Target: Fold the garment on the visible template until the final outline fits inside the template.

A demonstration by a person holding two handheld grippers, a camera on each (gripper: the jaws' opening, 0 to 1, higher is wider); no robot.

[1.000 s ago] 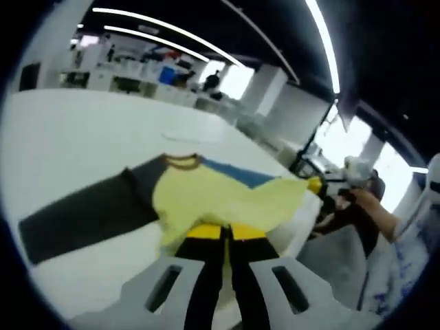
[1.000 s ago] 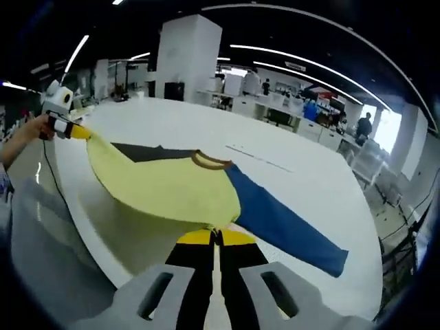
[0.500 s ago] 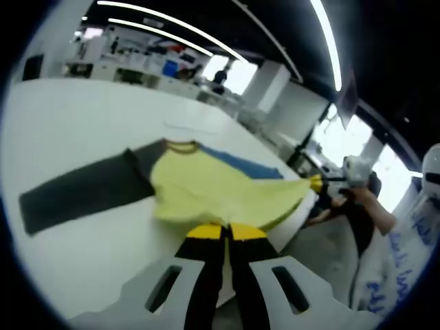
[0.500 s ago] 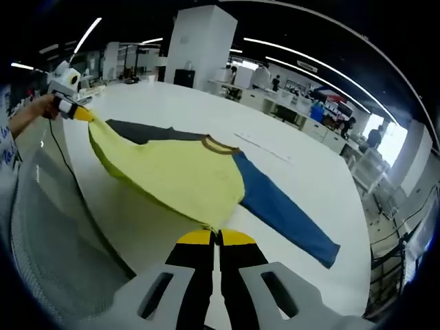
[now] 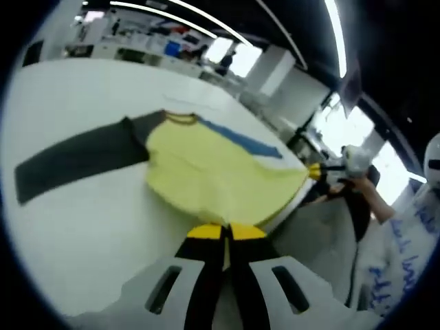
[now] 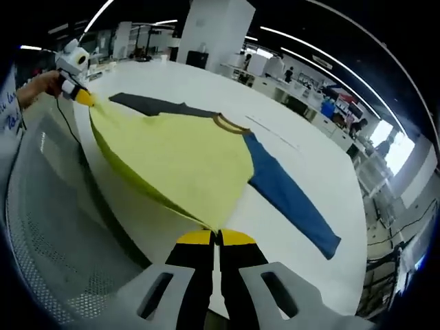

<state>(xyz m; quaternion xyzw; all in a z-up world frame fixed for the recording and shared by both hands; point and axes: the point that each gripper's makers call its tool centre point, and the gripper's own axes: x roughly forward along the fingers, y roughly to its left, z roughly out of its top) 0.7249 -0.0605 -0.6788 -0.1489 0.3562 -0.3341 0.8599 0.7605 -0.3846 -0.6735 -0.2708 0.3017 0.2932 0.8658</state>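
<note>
In my left gripper view the shirt (image 5: 206, 172) lies spread on the tabletop (image 5: 75, 227), one sleeve (image 5: 75, 157) stretched out to the left, the other sleeve (image 5: 240, 139) behind the body. Its hem hangs just before my left gripper (image 5: 226, 237); the right gripper (image 5: 317, 172) holds the far corner at right. In my right gripper view the hem meets my right gripper (image 6: 215, 240), the left gripper (image 6: 81, 96) at far left.
</note>
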